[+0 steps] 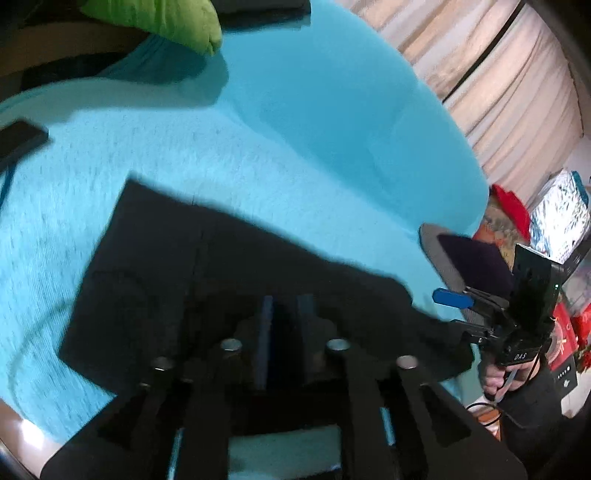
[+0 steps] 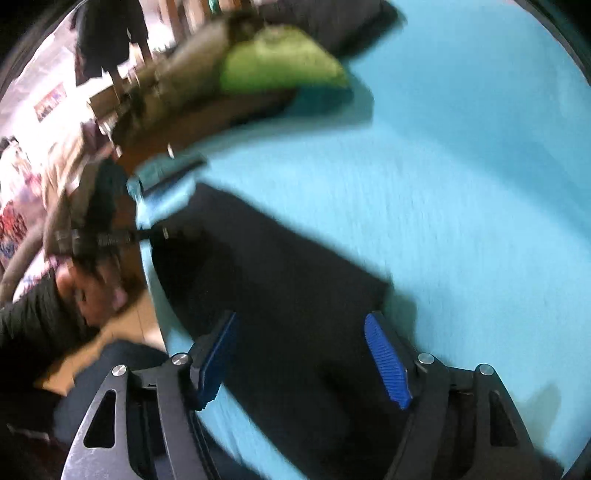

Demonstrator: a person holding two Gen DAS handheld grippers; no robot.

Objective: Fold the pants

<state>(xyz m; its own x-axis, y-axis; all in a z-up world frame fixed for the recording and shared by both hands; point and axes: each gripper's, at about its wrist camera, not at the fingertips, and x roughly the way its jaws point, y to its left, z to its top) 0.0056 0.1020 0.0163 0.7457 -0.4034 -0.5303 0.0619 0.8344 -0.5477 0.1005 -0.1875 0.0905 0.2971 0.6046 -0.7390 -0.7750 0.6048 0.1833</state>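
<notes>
The black pants (image 1: 177,266) lie flat on a turquoise bedsheet (image 1: 258,140). My left gripper (image 1: 286,306) is low over their near edge, its blue pads close together with dark cloth between them. The right gripper (image 1: 452,299) shows at the right of the left wrist view, at the pants' right edge. In the right wrist view the pants (image 2: 273,280) spread ahead, and my right gripper (image 2: 303,332) hangs over them with its blue pads (image 2: 388,362) wide apart and nothing between them. The left gripper (image 2: 162,232) shows at the pants' far left edge.
A green pillow (image 1: 166,22) lies at the far end of the bed, also in the right wrist view (image 2: 277,62). A dark flat object (image 1: 18,140) rests on the sheet at left. Curtains (image 1: 498,74) and clutter stand beyond the bed's right edge.
</notes>
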